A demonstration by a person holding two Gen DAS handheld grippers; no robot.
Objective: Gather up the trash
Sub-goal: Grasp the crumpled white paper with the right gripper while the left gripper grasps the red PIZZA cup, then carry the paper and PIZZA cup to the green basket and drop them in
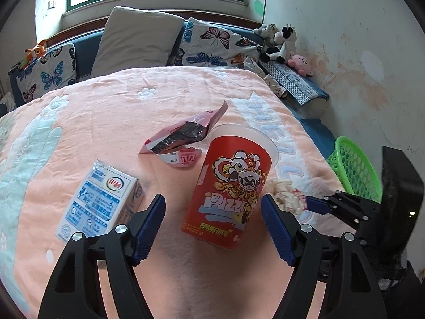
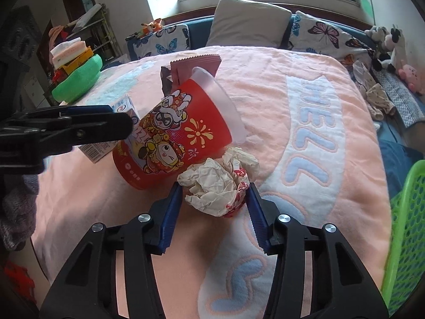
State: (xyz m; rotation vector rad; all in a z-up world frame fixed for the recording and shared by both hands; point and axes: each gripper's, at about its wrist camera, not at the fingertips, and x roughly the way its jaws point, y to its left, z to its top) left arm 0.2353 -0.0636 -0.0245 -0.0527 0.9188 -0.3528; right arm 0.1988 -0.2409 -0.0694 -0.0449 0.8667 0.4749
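A red paper cup (image 1: 231, 183) with cartoon print lies tilted on the pink blanket; it also shows in the right wrist view (image 2: 175, 133). My left gripper (image 1: 213, 207) is open, its fingers on either side of the cup's base. A crumpled paper wrapper (image 2: 217, 186) lies beside the cup; my right gripper (image 2: 215, 199) is open around it, pads close to its sides. A white and blue milk carton (image 1: 101, 202) lies to the left. A torn pink snack bag (image 1: 186, 135) lies behind the cup.
A green mesh basket (image 1: 356, 167) stands off the bed's right side, also in the right wrist view (image 2: 406, 239). Pillows (image 1: 135, 40) and plush toys (image 1: 279, 42) line the headboard. A green tub with clutter (image 2: 77, 79) sits left of the bed.
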